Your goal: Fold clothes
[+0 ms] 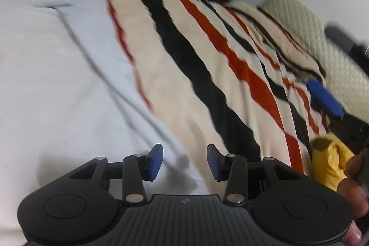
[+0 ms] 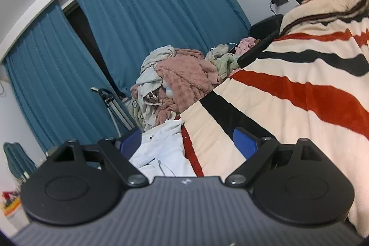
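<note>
Right up against the left wrist lens sits the left gripper (image 1: 185,161), blue pads parted with nothing pinched between them, poised over the white garment (image 1: 57,75) that lies spread on the striped blanket (image 1: 184,56). That picture is smeared with blur, so fine creases are hard to read, but a long seam runs diagonally across the cloth and no neat fold shows yet. Over on the right wrist view, the right gripper (image 2: 188,144) has its jaws spread wide, and white fabric shows in the gap between its fingers; nothing is clamped as far as I can tell, the pads standing clear of the cloth. Beyond it, heaped against the blue curtain (image 2: 138,15), waits a big pile of clothes (image 2: 177,82), pink fleece and pale pieces all tangled together. At the right edge of the left view, a hand (image 1: 355,167) in a yellow sleeve (image 1: 327,160) carries that other gripper. My read: early going, one white piece laid out and not yet folded, both grippers empty, and the whole heap untouched.
</note>
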A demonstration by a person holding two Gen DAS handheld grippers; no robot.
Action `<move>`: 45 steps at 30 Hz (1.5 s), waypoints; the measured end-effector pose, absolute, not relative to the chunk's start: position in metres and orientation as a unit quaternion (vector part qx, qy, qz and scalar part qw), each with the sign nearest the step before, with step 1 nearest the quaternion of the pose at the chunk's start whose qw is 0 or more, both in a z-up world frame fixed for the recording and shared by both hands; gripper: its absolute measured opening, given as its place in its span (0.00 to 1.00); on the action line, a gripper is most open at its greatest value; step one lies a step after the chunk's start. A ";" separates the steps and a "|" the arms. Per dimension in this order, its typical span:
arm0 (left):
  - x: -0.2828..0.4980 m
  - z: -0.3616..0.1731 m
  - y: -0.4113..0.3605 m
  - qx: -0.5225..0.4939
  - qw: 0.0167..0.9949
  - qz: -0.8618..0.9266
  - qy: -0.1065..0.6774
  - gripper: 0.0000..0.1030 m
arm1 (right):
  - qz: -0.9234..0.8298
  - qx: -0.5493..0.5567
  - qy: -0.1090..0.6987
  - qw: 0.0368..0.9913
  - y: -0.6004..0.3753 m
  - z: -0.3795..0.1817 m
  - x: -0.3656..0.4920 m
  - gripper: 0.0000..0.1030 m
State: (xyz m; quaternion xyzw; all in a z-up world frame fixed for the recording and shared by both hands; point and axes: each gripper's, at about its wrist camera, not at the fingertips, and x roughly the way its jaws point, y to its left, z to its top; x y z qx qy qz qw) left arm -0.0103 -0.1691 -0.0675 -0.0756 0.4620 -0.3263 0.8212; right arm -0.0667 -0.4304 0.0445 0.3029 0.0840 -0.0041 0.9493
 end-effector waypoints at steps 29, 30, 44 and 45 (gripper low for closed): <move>0.003 -0.059 -0.024 -0.279 0.757 -0.274 0.523 0.02 | 0.026 0.305 0.157 0.939 -0.412 0.030 -0.050 0.86; 0.003 -0.062 -0.010 -0.281 0.757 -0.265 0.527 0.02 | 0.029 0.296 0.160 0.941 -0.409 0.030 -0.050 0.86; 0.017 -0.091 0.026 -0.274 0.774 -0.225 0.525 0.50 | 0.051 0.197 0.202 0.958 -0.364 0.048 -0.034 0.86; 0.022 -0.087 0.028 -0.271 0.781 -0.218 0.519 0.52 | 0.058 0.188 0.196 0.961 -0.359 0.056 -0.031 0.86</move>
